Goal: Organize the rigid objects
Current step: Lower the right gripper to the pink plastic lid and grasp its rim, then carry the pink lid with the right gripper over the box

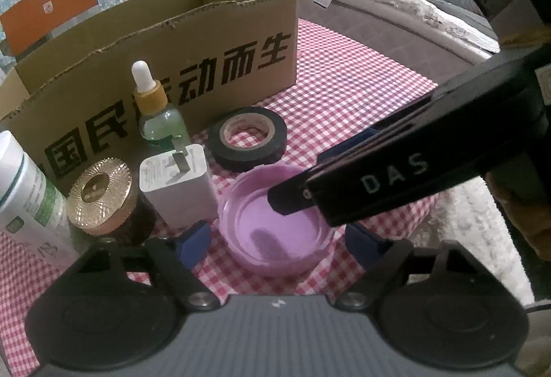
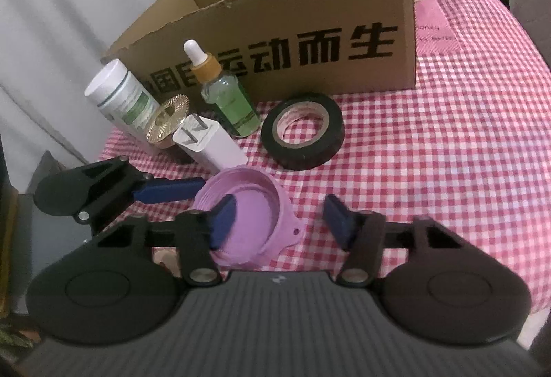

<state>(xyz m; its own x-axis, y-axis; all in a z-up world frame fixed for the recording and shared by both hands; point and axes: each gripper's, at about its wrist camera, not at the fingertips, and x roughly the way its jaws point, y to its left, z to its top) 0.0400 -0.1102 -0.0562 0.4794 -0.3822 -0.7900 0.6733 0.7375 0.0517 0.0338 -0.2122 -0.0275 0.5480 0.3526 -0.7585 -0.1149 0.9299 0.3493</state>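
A pink plastic lid (image 1: 279,239) lies open side up on the checked cloth, and both grippers are at it. My left gripper (image 1: 278,239) straddles it, a blue fingertip on each side with a slight gap to the rim. My right gripper (image 2: 280,222) comes in from the right. Its left finger is inside the lid (image 2: 255,215), while the right one stands outside, apart from the rim. Neither gripper presses on the lid. Behind it stand a black tape roll (image 2: 303,135), a white charger plug (image 2: 206,142), a green dropper bottle (image 2: 229,98) and a gold-capped jar (image 1: 100,192).
An open cardboard box (image 2: 275,42) with black lettering stands behind the objects. A white bottle with a green label (image 2: 120,94) is at the far left near the table edge. Bare checked cloth (image 2: 447,135) spreads to the right. A bed (image 1: 396,8) lies beyond the table.
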